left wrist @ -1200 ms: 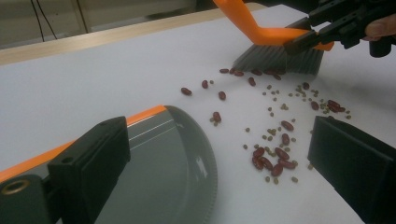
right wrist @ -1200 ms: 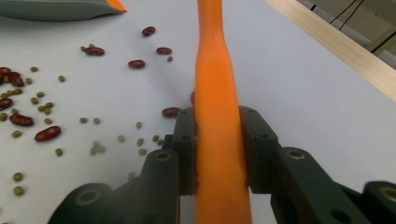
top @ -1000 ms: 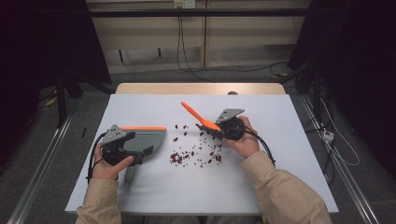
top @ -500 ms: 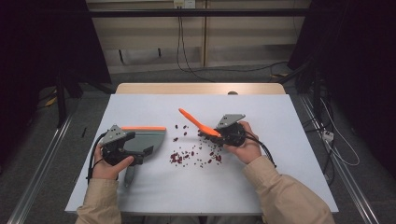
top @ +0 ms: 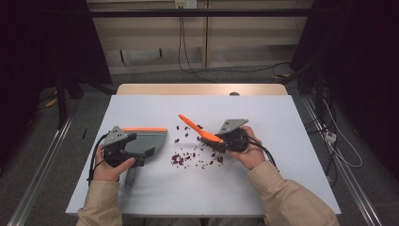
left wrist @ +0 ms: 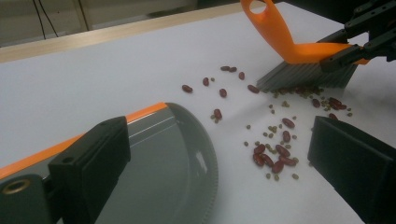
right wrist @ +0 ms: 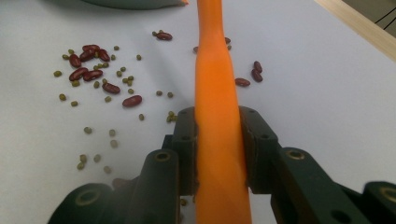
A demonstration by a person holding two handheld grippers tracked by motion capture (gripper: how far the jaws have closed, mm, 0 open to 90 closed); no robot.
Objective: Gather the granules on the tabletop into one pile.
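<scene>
On the white rectangular surface (top: 141, 197), a grey plastic dustpan with an orange back edge (top: 147, 140) is held flat by the left claw (top: 123, 149); the dustpan is seen between its two black jaws in the left gripper view, but whether the pads press on it cannot be told. Its curved, toothed lip (left wrist: 212, 163) faces a scatter of dark red kidney beans and small green beans (top: 195, 155), which lies just beside that lip, between the two claws. An orange-handled hand brush with grey bristles (top: 200, 130) is clamped by the right claw (top: 225, 141), whose jaws are closed tightly on the orange handle (right wrist: 218, 135). The bristles (left wrist: 306, 77) are set down at the far side of the bean scatter, touching the surface. Wide bare room is left toward the far edge and toward the right edge of the surface, and a narrower bare strip along the near edge by the person's sleeves.
</scene>
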